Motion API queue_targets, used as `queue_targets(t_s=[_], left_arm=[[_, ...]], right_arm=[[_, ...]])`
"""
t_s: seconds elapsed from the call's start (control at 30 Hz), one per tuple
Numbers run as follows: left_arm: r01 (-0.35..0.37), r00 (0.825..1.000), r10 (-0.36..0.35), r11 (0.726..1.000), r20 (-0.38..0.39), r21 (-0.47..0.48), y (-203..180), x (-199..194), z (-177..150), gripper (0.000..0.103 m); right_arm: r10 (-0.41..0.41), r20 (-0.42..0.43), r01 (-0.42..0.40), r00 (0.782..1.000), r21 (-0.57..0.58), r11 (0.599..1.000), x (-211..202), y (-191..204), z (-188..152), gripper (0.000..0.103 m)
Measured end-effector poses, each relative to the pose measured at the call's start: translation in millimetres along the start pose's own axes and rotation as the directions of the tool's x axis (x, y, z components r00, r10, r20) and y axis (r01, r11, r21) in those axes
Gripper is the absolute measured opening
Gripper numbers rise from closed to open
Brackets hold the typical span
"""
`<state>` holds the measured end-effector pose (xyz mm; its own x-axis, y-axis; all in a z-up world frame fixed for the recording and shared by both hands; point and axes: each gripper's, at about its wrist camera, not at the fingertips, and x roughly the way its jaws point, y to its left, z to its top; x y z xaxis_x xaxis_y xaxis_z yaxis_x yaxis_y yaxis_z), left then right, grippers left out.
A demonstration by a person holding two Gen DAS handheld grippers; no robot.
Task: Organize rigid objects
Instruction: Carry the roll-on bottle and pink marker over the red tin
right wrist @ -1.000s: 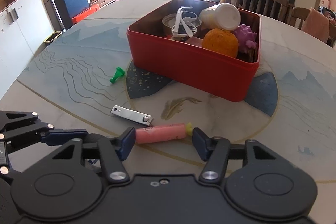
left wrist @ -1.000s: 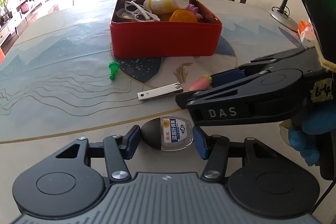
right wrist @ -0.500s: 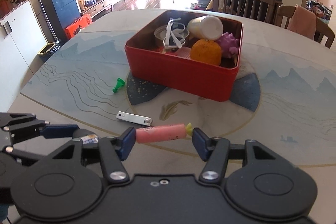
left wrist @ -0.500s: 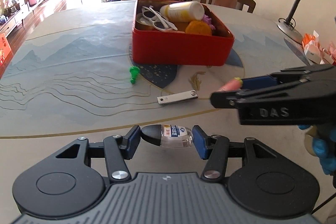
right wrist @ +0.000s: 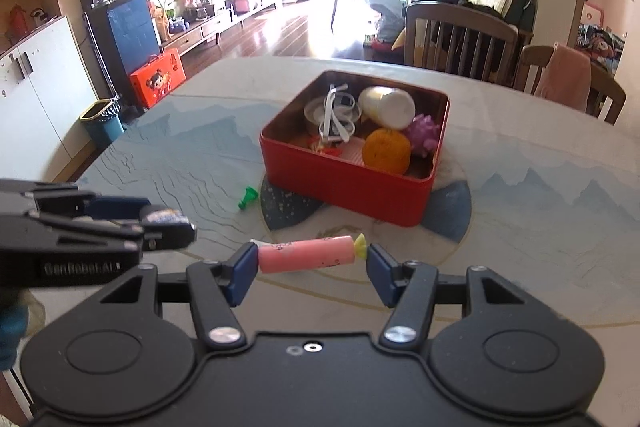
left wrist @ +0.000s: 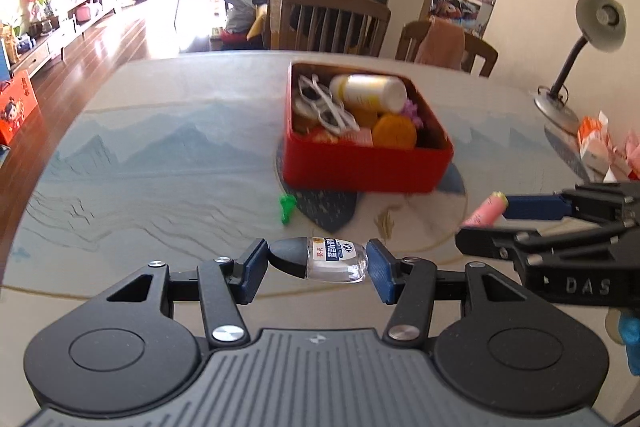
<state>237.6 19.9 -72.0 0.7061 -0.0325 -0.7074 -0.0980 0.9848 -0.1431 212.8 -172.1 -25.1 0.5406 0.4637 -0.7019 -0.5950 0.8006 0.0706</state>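
Right now my left gripper is clamped on a small clear bottle with a black cap and a printed label, held crosswise, cap against the left pad and base against the right, lifted clear of the table. My right gripper grips a pink cylinder with a yellow-green tip, also held sideways between its blue pads and off the surface. Seen from the left wrist camera, the right gripper comes in from the right edge with the pink cylinder poking out of it; from the right wrist camera, the left gripper comes in from the left with the bottle's label just showing.

Beyond both tools sits the red tin box, open on top, resting on a dark blue patch of the patterned tabletop. Inside it I can see white sunglasses, a white and yellow bottle lying on its side, an orange ball and a purple spiky toy. A small green piece lies on the table just beside the box's near left corner. A grey desk lamp stands at the far right.
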Motion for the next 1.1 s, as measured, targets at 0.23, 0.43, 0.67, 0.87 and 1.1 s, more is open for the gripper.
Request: queue_targets(t_s=[0.23, 0.43, 0.67, 0.87, 1.1], left_arm=[[-0.002, 0.998, 0.002, 1.0, 0.058, -0.002, 0.9, -12.6, 27.0, 0.054], [0.003, 0.996, -0.003, 1.0, 0.091, -0.006, -1.9, -13.6, 56.5, 0.054], [0.007, 0.996, -0.005, 1.0, 0.092, -0.019, -7.3, 5.1, 90.9, 0.054], [-0.002, 0.998, 0.002, 1.0, 0.066, -0.006, -19.2, 35.3, 111.0, 0.054], [-0.03, 0.999, 0.03, 1.0, 0.014, -0.007, -27.1, 78.7, 128.8, 0.054]], right_arm=[[-0.013, 0.051, 0.014, 0.999, -0.021, 1.0, -11.4, 0.1, 17.2, 0.059], [-0.019, 0.096, 0.022, 0.995, -0.03, 0.999, -11.6, -8.3, 36.4, 0.059], [-0.035, 0.112, 0.038, 0.993, -0.031, 0.999, 3.0, -24.5, 54.0, 0.059], [-0.038, 0.094, 0.041, 0.995, -0.036, 0.998, 23.2, -38.4, 59.1, 0.059], [-0.026, 0.062, 0.031, 0.998, -0.083, 0.996, 49.2, -46.8, 60.1, 0.059]])
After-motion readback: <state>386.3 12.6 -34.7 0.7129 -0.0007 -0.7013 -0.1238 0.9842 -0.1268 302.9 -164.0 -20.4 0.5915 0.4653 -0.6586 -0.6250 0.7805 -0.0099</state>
